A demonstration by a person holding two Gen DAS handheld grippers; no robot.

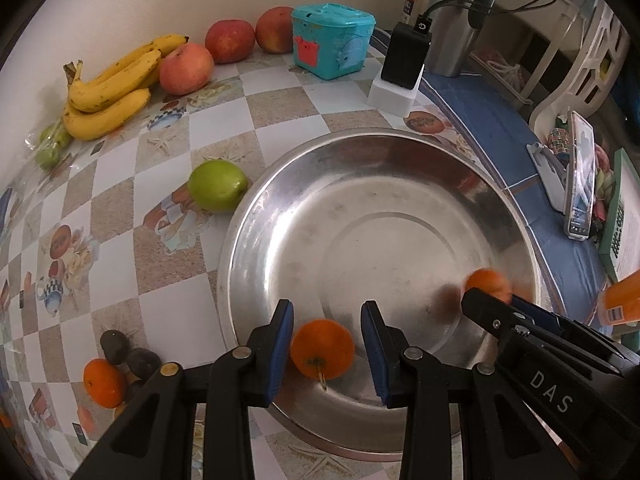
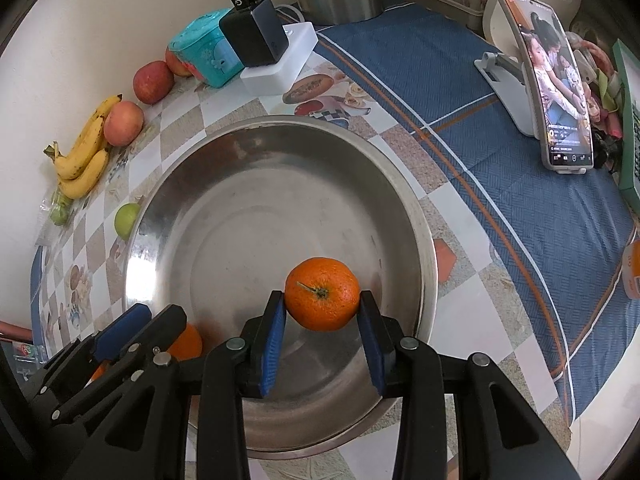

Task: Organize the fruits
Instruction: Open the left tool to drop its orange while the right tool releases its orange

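Right wrist view: right claw (image 2: 322, 312) clamped a mandarin (image 2: 322, 299) across its sides over steel basin (image 2: 416, 216); left claw (image 1: 325, 344) likewise; fruit judged light, soft-skinned.

Bowl (image 1: 248, 248) centre; bananas (image 1: 108, 92) far left.

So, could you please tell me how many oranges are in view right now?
3: one orange between the left gripper's pads over the steel bowl, one between the right gripper's pads, one on the table beside dark fruits. Others may be hidden.
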